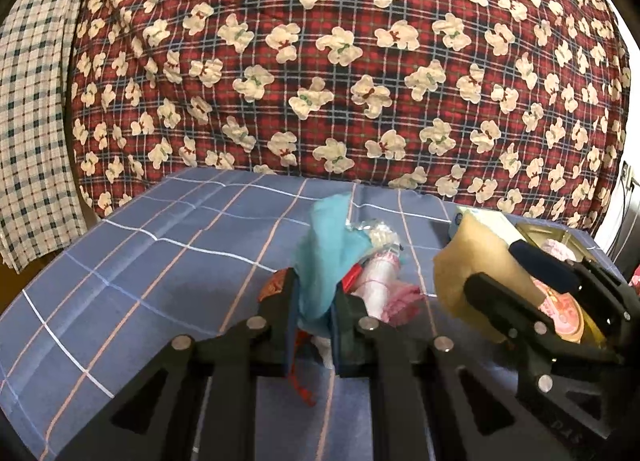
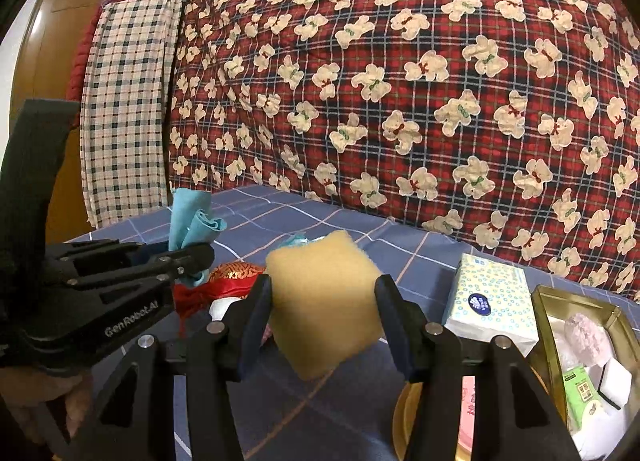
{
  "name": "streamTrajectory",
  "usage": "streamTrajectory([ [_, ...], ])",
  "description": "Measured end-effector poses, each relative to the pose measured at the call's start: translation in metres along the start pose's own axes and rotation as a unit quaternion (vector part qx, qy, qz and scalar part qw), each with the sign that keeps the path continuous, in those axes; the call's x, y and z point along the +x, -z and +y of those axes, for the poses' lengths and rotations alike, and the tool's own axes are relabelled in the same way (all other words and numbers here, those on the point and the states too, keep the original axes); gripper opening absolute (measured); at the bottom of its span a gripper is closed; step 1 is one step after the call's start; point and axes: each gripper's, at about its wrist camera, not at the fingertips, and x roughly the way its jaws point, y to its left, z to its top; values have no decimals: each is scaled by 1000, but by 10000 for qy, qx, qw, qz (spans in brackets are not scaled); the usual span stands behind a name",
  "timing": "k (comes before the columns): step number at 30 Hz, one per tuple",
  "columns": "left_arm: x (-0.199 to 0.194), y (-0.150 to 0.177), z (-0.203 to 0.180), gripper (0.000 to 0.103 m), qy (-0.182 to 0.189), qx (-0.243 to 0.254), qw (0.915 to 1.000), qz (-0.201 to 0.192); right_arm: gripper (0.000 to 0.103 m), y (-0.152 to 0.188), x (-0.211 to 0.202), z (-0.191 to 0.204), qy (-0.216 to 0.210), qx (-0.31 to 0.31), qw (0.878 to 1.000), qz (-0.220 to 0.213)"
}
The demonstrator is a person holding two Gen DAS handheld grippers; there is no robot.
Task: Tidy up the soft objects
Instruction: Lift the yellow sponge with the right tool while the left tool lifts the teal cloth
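1. The left gripper (image 1: 314,311) is clamped on a teal cloth (image 1: 326,245), held above the blue checked bench (image 1: 160,261).
2. The right gripper (image 2: 324,301) is clamped on a yellow sponge (image 2: 324,301), lifted off the bench.
3. A tissue pack (image 2: 490,301) lies near the bench's right edge, beside a gold tin (image 2: 560,301) holding soft items.
4. A red pouch (image 2: 236,273) lies between the grippers.

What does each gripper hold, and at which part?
The left gripper pinches the blue cloth at its lower end. The right gripper grips the yellow sponge by its two sides.
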Motion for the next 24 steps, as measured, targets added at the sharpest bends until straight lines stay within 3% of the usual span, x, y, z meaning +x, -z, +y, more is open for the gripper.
streamTrajectory([
  [24,4,-7,-11,11,-113,125,9995,-272,56,-1,-6,0,142,23,9994,-317],
])
